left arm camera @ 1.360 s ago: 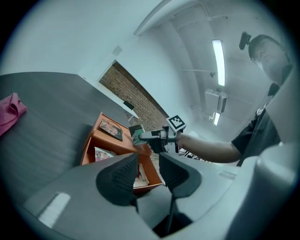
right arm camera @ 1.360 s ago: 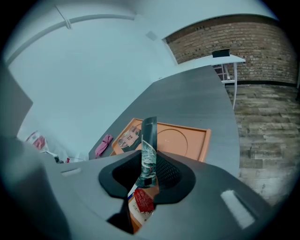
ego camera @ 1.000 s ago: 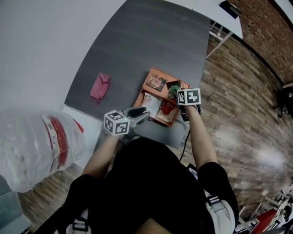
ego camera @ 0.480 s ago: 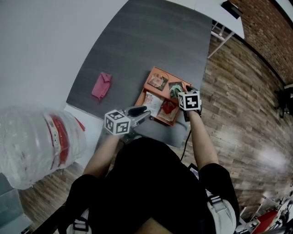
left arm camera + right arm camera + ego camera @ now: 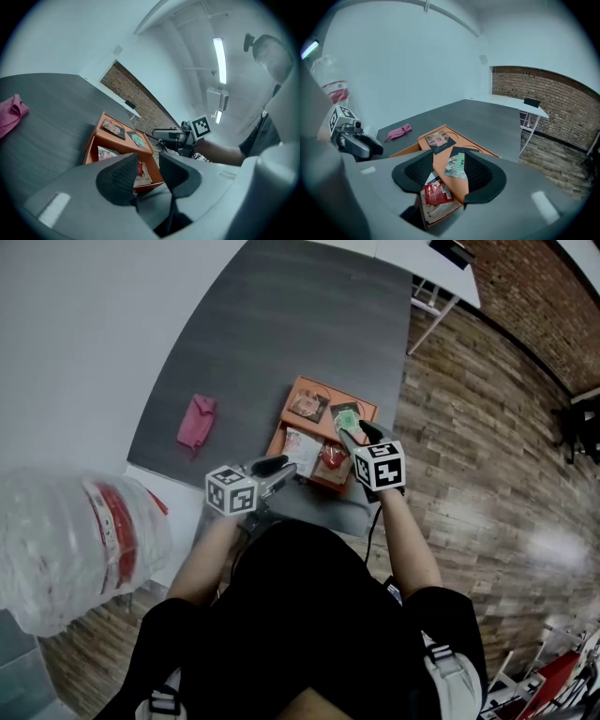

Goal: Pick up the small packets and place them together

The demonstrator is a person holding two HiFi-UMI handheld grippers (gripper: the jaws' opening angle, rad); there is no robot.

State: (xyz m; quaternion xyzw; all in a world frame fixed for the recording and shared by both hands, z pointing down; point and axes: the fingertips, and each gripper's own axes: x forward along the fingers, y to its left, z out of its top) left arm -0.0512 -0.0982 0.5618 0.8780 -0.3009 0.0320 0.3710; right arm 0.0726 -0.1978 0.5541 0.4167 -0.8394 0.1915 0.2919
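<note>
Looking down on grey table [image 5: 281, 315] carrying orange tray [image 5: 93, 140]. Hovering left gripper [image 5: 147, 159] at tray's 7 o'clock, jaws partly apart, gripping nothing. Poising right gripper [image 5: 449, 156] at 4 o'clock, jaws just closing slightly yet gaping, framing without touching green packet [image 5: 457, 166] lying at tray's 1 o'clock.

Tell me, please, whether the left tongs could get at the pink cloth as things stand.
Likely yes: the left tongs are open and empty, and the cloth lies alone on the table with nothing between them, though they point toward the box.
</note>
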